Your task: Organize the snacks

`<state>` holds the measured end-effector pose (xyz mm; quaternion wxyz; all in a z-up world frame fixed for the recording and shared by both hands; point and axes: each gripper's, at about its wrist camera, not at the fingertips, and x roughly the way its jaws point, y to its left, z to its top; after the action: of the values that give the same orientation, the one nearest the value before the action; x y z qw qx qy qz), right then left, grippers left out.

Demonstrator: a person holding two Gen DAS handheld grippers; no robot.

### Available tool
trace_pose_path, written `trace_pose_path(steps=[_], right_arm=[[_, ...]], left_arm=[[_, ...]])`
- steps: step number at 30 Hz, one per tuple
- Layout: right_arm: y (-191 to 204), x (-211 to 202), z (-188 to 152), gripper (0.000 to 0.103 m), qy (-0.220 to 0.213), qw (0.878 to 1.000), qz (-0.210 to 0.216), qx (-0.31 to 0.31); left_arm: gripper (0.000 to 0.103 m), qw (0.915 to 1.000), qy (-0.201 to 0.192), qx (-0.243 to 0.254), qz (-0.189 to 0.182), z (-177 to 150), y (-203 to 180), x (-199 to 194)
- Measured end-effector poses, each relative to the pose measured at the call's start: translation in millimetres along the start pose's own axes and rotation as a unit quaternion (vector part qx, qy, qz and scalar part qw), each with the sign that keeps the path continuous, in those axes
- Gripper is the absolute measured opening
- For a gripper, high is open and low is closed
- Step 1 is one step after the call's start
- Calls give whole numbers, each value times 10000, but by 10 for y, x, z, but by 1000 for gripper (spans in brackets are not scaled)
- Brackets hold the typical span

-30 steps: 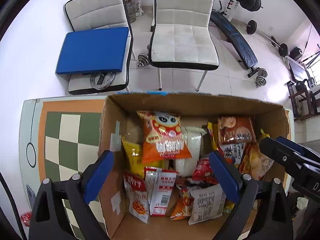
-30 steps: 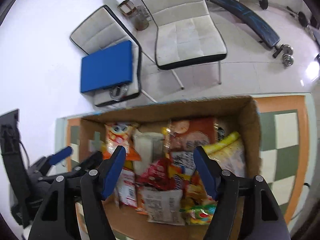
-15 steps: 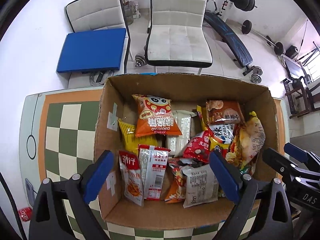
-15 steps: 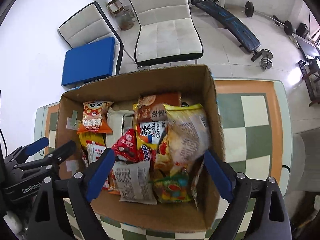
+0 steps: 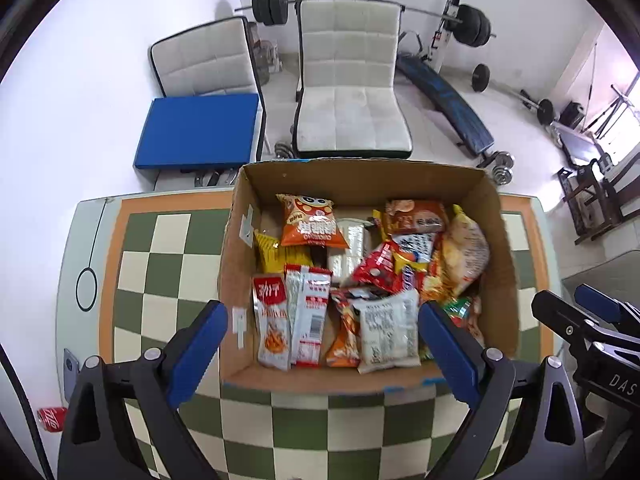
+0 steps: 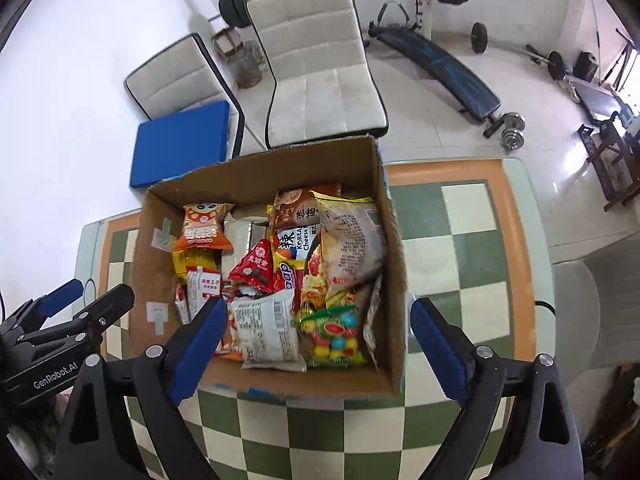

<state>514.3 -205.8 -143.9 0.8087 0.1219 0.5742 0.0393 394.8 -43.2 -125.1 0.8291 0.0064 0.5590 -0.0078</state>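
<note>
Blue rubbery pads line both claws, and nothing sits between either pair. The left claw (image 5: 322,338) hangs spread above the near edge of the green-and-cream checked worktop (image 5: 168,256); the right claw (image 6: 314,332) is spread just as wide beside it. Just past them stands the open brown cardboard box (image 5: 502,240), its corrugated walls dull and scuffed, holding the snacks in a loose heap. Nearest lie a white crinkly packet with printed black text (image 5: 388,330) and a clear bag of bright round candies (image 6: 334,330). Farther in sits a glossy orange cartoon-face chip bag (image 5: 310,222), puffed like a pillow, near the far wall. By my reading the packing looks nearly finished, with no snack left outside the box. A next move would likely call for straightening the slippery, overlapping packets.
</note>
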Motion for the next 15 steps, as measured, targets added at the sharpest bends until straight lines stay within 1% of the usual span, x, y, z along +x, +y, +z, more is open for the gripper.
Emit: trace_pose_path(steps=[6,10,15], right_arm=[[13,-498,-350,95,-369,9992,-79,-114],[17,-789,-603,95,-507,9986,-54,-134],[52,-1160,-904,95,-599,9981,69,-140]], left_arm=[[98,9998,-181,2,-121,-317,-49,-433],[98,9996,-253,52,-148,-511,-80,-677],[98,9992,-358,-6,-162,-720,-72,-1046]])
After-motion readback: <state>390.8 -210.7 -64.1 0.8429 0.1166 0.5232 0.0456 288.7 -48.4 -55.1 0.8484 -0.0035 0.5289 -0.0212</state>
